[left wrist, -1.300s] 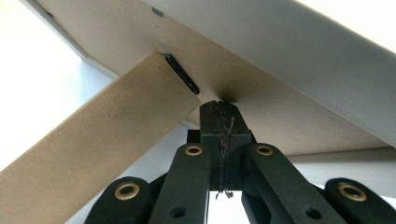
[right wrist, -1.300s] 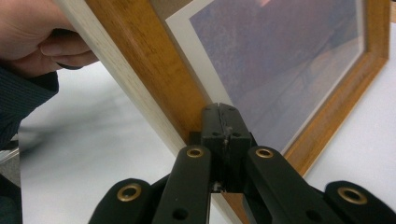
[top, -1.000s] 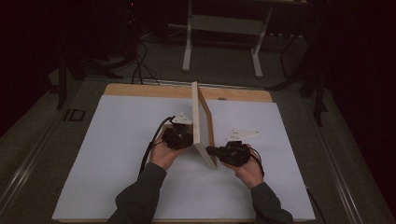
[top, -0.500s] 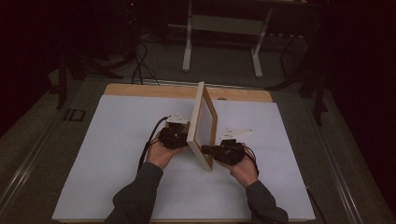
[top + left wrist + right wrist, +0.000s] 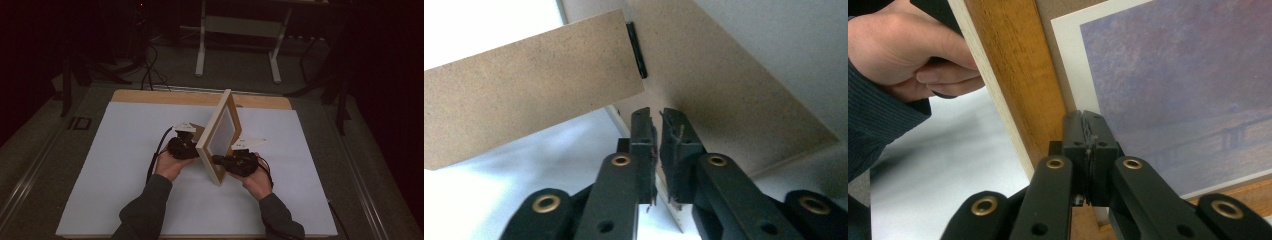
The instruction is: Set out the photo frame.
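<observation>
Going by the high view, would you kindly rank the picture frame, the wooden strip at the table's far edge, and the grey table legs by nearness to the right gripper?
1. picture frame, beside the right gripper.
2. wooden strip, along the far edge.
3. grey table legs, on the floor beyond.

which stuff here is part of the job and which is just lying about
In use: picture frame, stood on edge and tilted; its fold-out back stand; left gripper, jaws slightly apart; right gripper, jaws shut.

Lying about: white table cover; metal stand legs and cables on the floor behind.
</observation>
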`<state>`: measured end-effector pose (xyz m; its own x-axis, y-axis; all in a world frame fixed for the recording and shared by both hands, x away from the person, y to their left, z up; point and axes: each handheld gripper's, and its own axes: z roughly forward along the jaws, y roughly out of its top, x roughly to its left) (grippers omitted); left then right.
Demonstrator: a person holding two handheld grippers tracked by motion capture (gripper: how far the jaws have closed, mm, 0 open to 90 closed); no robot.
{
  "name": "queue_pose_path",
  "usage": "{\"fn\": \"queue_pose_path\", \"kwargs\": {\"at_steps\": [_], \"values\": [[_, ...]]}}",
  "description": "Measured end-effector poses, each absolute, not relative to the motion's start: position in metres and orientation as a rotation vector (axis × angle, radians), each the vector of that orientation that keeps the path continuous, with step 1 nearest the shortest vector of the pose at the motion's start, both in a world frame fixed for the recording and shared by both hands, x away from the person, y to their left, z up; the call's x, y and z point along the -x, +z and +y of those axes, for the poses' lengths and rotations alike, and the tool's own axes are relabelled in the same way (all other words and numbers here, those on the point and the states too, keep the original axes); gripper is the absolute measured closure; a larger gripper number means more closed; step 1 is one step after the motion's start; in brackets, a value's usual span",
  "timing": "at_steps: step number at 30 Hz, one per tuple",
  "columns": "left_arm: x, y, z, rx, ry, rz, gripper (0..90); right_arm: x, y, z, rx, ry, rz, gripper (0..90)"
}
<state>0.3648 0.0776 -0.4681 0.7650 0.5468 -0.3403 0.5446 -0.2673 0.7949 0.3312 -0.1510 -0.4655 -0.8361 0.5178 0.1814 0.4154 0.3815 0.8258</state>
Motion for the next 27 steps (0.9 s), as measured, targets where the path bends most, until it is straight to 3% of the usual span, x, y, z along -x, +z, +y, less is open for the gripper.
{"fn": "queue_pose_path", "kwargs": {"at_steps": [9, 27], "values": [[-0.361, -0.464, 0.089, -1.902, -0.014, 0.845, 71.1, -0.330, -0.466, -0.157, -0.849, 1.434, 2.520, 85.8], [-0.340, -0.456, 0.106, -1.919, 0.099, 0.941, 54.8, -0.331, -0.468, -0.173, -0.884, 1.388, 2.509, 76.6]]}}
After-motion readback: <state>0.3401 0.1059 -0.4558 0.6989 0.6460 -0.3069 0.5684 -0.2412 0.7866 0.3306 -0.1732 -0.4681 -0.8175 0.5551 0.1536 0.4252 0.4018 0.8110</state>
